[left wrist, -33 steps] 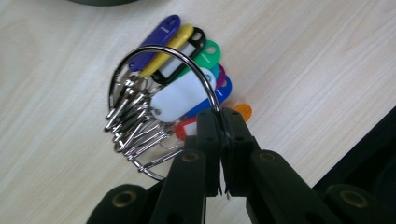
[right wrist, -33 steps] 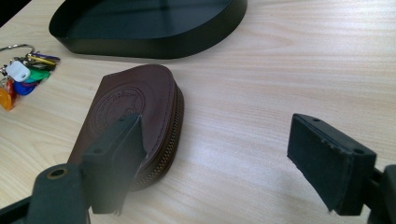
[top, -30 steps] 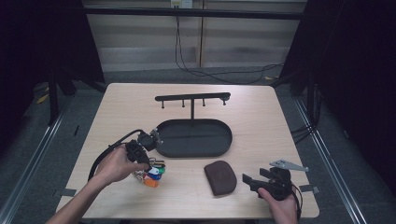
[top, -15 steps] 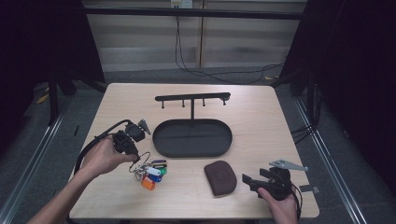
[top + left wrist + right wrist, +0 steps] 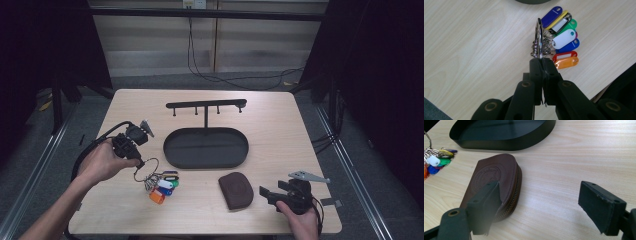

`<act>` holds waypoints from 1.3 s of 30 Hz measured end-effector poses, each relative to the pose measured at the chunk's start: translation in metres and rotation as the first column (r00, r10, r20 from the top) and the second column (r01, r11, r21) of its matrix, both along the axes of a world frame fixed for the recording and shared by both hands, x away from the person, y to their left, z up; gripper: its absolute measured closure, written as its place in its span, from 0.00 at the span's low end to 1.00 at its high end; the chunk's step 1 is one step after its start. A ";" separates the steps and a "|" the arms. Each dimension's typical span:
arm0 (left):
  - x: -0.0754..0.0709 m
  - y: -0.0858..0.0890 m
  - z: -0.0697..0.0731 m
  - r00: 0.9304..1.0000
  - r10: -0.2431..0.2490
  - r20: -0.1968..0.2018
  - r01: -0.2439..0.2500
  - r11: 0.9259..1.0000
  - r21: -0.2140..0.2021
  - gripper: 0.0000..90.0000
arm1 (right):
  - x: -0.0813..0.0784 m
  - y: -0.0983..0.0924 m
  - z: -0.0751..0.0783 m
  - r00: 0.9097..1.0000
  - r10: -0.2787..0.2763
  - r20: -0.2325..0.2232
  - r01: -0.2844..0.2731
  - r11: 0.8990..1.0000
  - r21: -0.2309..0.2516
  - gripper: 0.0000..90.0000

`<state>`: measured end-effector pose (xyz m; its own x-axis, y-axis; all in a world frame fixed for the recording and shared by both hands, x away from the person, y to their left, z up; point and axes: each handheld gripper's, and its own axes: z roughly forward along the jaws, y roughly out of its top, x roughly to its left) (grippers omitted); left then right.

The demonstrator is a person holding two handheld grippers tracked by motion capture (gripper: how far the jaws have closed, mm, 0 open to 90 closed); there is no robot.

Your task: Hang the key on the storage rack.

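Lifting the key ring (image 5: 146,170), the left tool (image 5: 140,163) has risen.

Wood table (image 5: 280,125) carries black oval tray (image 5: 240,155) w/ rack, brown pouch (image 5: 236,189) (zipped), key tags (image 5: 162,186).

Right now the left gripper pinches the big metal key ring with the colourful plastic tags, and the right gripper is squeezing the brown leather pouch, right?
Not quite. The right gripper is open and squeezes nothing; the brown leather pouch lies on the table beside one jaw, as the right gripper view shows. The left gripper does pinch the metal key ring.
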<state>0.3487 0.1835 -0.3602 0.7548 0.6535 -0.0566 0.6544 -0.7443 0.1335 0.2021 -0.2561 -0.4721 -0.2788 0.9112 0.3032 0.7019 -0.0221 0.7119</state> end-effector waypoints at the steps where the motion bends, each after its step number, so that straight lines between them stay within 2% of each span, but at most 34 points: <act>1: 0.000 0.000 0.002 1.000 -0.003 0.000 0.003 1.000 0.002 0.98 | 0.000 0.000 0.000 1.000 0.000 0.001 0.000 1.000 -0.001 0.20; 8: -0.001 -0.001 0.009 1.000 0.014 0.011 -0.015 1.000 0.004 0.98 | 0.000 0.000 0.000 1.000 0.000 -0.001 0.000 1.000 0.000 0.20; 19: -0.004 -0.001 0.024 1.000 0.007 0.013 -0.007 1.000 -0.002 0.98 | 0.000 0.000 0.000 1.000 0.000 0.000 0.000 1.000 0.001 0.20; 22: -0.005 -0.003 0.028 1.000 0.002 0.025 -0.001 1.000 -0.005 0.98 | 0.000 0.000 0.000 1.000 0.003 0.002 -0.003 1.000 -0.001 0.20; 26: -0.006 -0.005 0.034 0.999 -0.032 0.018 0.032 0.999 -0.005 0.98 | 0.000 0.000 0.000 1.000 0.004 0.002 -0.004 1.000 -0.001 0.20; 31: -0.008 -0.009 0.041 0.999 -0.047 0.026 0.047 0.999 -0.010 0.98 | 0.000 0.000 0.000 1.000 0.004 0.000 -0.004 1.000 -0.001 0.20; 36: -0.009 -0.010 0.056 0.998 -0.052 0.043 0.053 0.998 -0.030 0.98 | 0.000 0.000 0.000 1.000 0.003 -0.001 -0.003 1.000 0.003 0.20; 39: -0.010 -0.013 0.065 0.997 -0.064 0.051 0.065 0.998 -0.023 0.98 | 0.000 0.000 0.000 1.000 0.002 -0.004 -0.002 1.000 0.004 0.20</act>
<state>0.3385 0.1702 -0.2953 0.7975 0.6024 -0.0329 0.5973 -0.7807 0.1837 0.2021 -0.2560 -0.4718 -0.2796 0.9094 0.3078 0.7048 -0.0233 0.7091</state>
